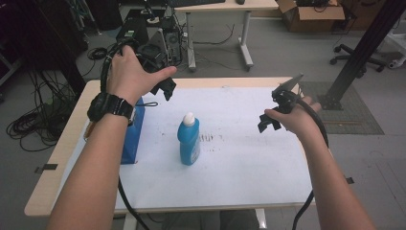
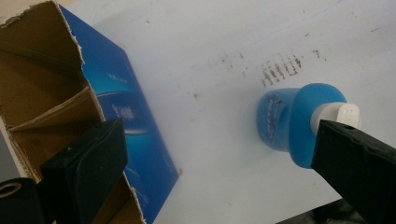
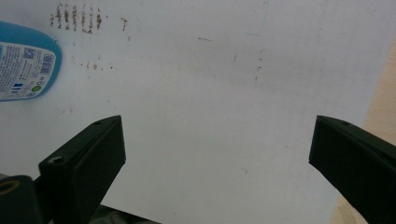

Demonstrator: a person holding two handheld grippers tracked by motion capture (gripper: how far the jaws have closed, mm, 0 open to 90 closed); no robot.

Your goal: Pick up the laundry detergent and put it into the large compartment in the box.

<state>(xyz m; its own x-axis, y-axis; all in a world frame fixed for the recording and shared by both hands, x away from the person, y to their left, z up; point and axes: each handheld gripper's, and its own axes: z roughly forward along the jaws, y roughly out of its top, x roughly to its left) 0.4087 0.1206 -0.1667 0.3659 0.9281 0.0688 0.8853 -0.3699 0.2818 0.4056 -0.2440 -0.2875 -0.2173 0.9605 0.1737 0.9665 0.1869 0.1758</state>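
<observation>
Your left gripper (image 2: 219, 163) jaws wide, holding nothing, blue bottle (image 2: 294, 121) white-capped beside its right jaw, torn blue box (image 2: 126, 126) by the left, print unreadable, your right gripper (image 3: 217, 158) likewise wide, empty, bottle's label with QR code up-left, text illegible.

You have one blue bottle (image 1: 189, 140) with a white cap standing on the desk (image 1: 239, 158). You have one blue box (image 1: 132, 134) with its top torn open, just beside your left arm. You hold two hand-held grippers, the left hand-held gripper (image 1: 163, 86) and the right hand-held gripper (image 1: 269, 122). You wear one black watch (image 1: 109, 106).
</observation>
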